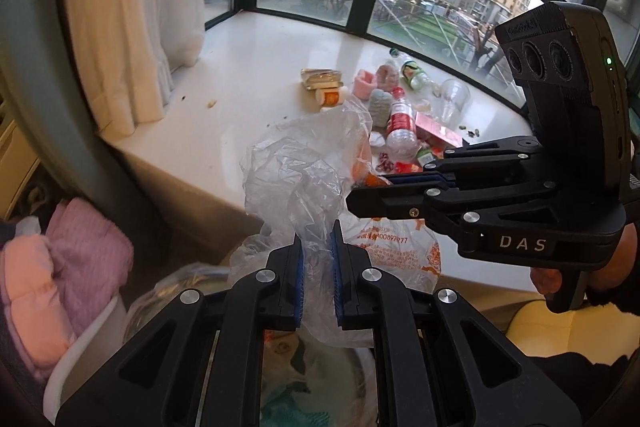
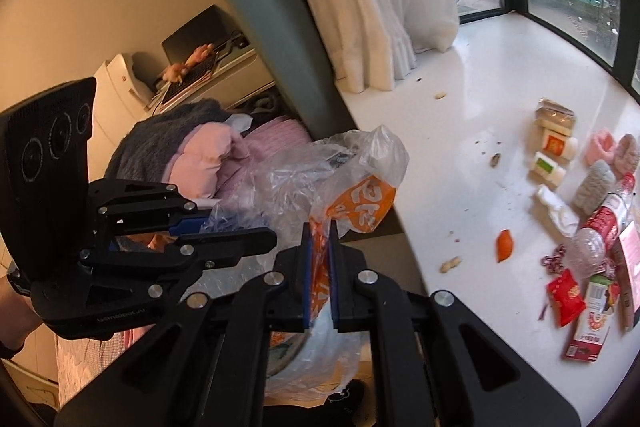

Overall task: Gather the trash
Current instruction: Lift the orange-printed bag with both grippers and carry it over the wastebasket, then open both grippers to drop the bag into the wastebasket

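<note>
While both hand-held grippers, left [image 1: 317,239] and right [image 2: 320,239], clenched the plastic bag [image 1: 296,171], the trash [image 2: 592,239] lay ahead on the tabletop [image 2: 472,115], nearer the right.

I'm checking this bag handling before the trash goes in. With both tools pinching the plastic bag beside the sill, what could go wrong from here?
1. The thin plastic bag is pinched by the left tool and right tool; pulling apart could tear it.
2. The bag hangs off the sill, so swept trash could fall past it.
3. The water bottle could roll.
</note>
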Tool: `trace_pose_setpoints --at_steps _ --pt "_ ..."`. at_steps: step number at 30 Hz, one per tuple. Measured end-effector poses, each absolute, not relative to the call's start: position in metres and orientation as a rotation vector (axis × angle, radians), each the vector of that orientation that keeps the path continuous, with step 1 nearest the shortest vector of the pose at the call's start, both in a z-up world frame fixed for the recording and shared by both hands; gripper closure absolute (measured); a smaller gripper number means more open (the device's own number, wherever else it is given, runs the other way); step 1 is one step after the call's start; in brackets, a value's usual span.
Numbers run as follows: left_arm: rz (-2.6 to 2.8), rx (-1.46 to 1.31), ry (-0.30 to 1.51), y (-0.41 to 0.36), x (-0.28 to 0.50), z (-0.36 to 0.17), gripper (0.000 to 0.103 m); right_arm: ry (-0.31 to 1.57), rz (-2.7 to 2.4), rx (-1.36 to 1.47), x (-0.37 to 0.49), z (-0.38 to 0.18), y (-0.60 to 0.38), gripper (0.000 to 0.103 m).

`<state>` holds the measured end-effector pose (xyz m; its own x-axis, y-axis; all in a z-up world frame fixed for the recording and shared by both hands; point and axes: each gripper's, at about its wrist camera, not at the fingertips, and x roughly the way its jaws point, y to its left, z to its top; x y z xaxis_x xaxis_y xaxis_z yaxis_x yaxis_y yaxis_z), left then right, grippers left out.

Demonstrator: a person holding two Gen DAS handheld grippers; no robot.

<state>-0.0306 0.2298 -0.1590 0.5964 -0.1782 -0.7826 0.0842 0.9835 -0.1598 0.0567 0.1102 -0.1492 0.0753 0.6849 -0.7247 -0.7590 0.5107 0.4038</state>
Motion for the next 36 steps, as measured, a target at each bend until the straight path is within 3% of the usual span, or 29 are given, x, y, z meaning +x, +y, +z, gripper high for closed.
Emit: trace_pose_setpoints --at_steps 17,36 --pt "-0.025 -0.217 1.033 0.287 -0.118 -0.216 0.093 1.175 1.223 -0.188 -0.012 -0.207 0.185 0.094" --pt "-0.020 -0.257 1.177 0.299 -0.123 -0.289 0.093 1.271 1.224 -0.379 -0.028 -0.279 0.215 0.094"
